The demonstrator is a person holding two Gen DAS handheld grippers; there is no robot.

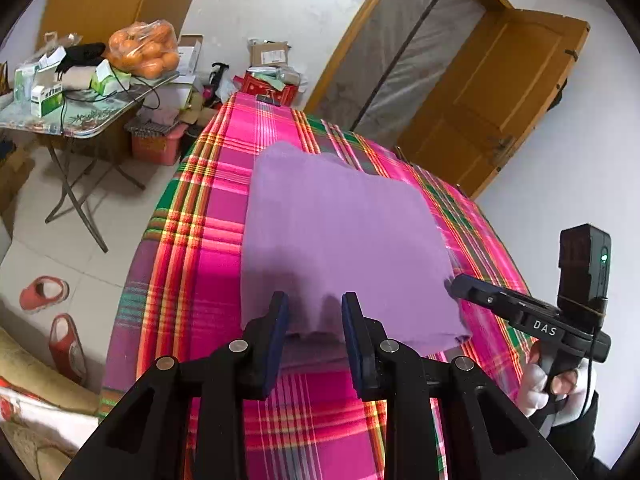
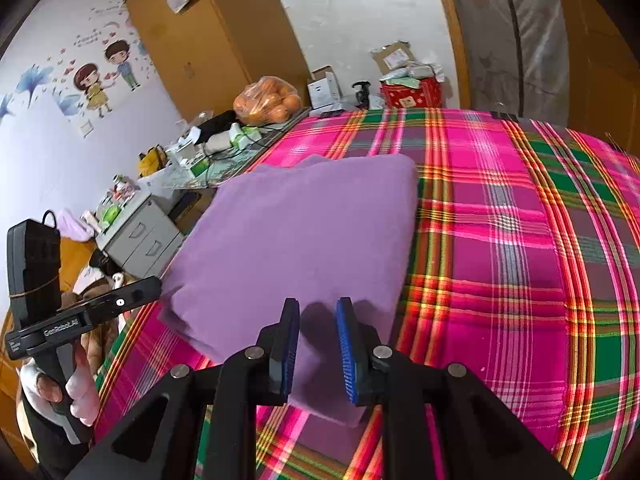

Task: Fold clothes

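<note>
A folded purple garment lies on a bed covered with a pink plaid sheet. My left gripper sits at the garment's near edge, with the thick fold filling the gap between its pads. That edge is raised a little off the sheet. My right gripper holds the neighbouring near corner the same way, and the corner hangs above its own shadow. Each wrist view shows the other tool from the side: the right gripper and the left gripper, both with tips at the cloth's edge.
A folding table to the left of the bed carries boxes and a bag of oranges. Red slippers lie on the tiled floor. A grey drawer cabinet, a red box and a wooden door surround the bed.
</note>
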